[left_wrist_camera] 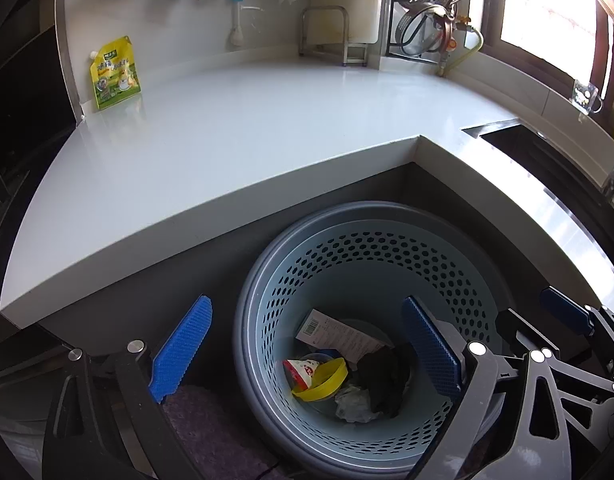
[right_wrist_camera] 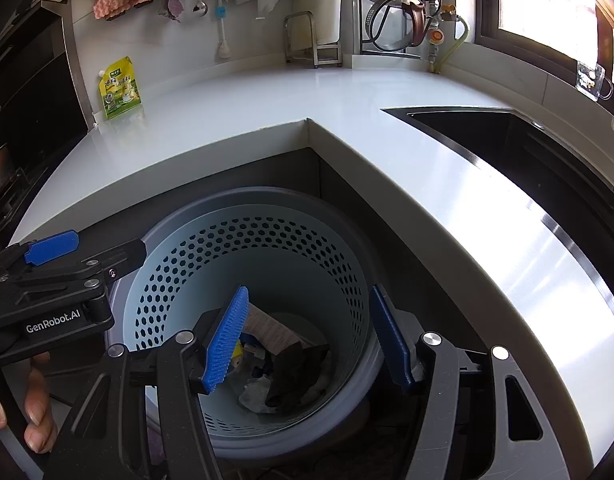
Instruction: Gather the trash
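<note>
A pale blue perforated trash basket (left_wrist_camera: 387, 252) (right_wrist_camera: 267, 240) stands on the floor in the inner corner of the white counter. At its bottom lie a printed paper slip (left_wrist_camera: 339, 334), a yellow bowl-like piece (left_wrist_camera: 323, 380), a red-and-white wrapper (left_wrist_camera: 303, 372), crumpled white paper (left_wrist_camera: 353, 402) (right_wrist_camera: 255, 394) and a black crumpled thing (left_wrist_camera: 383, 380) (right_wrist_camera: 295, 376). My left gripper (left_wrist_camera: 307, 354) hovers over the basket's left rim, open wide, with nothing between its blue pads. My right gripper (right_wrist_camera: 309, 340) hangs above the basket mouth, open and holding nothing.
A yellow-green spout pouch (left_wrist_camera: 115, 74) (right_wrist_camera: 121, 88) stands at the counter's back left by the wall. A dark sink (right_wrist_camera: 507, 136) is sunk into the counter on the right. Utensils and cloths hang on the wall; a dish rack (right_wrist_camera: 403, 8) stands in the back corner.
</note>
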Tool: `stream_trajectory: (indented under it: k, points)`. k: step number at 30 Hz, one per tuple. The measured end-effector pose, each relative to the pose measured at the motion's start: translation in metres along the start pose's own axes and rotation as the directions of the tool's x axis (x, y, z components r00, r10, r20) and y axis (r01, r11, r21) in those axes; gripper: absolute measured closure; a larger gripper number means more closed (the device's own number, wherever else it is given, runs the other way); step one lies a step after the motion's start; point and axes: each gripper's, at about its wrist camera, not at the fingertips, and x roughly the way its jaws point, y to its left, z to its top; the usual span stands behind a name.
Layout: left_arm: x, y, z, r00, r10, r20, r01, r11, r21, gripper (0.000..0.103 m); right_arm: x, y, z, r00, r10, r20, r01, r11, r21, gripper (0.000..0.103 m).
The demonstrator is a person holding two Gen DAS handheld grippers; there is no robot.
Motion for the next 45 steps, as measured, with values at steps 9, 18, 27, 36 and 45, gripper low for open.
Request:
stream_trajectory:
  k: [9, 18, 27, 36, 45]
  points:
    - [0.0026, 0.0029, -0.0005, 1.000, 0.010, -0.017, -0.010, 1.000, -0.007, 0.006, 0.0002, -0.0008, -0.0005, 1.000, 0.000, -0.001, 0.000, 1.000, 0.002, 0.043]
    - [0.0072, 0.0042, -0.0016, 0.999, 0.014, -0.035, -0.015, 1.000, -0.016, 0.006, 0.0014, -0.0020, -0.0003, 1.000, 0.002, -0.007, -0.002, 1.000, 0.003, 0.043]
    - [0.0070, 0.0017, -0.0023, 0.999, 0.025, -0.036, -0.025, 1.000, 0.001, 0.006, 0.0010, -0.0017, -0.0004, 1.000, 0.001, -0.007, -0.001, 1.000, 0.003, 0.043]
    - [0.0060, 0.0005, -0.0023, 0.999, 0.037, -0.033, -0.036, 0.999, 0.009, 0.006, 0.0005, -0.0012, 0.0000, 1.000, 0.001, -0.008, -0.001, 1.000, 0.005, 0.043]
    - [0.0071, 0.0020, -0.0026, 0.999, 0.031, -0.039, -0.031, 1.000, 0.001, 0.006, 0.0006, -0.0012, 0.0000, 1.000, 0.002, -0.008, -0.002, 1.000, 0.004, 0.043]
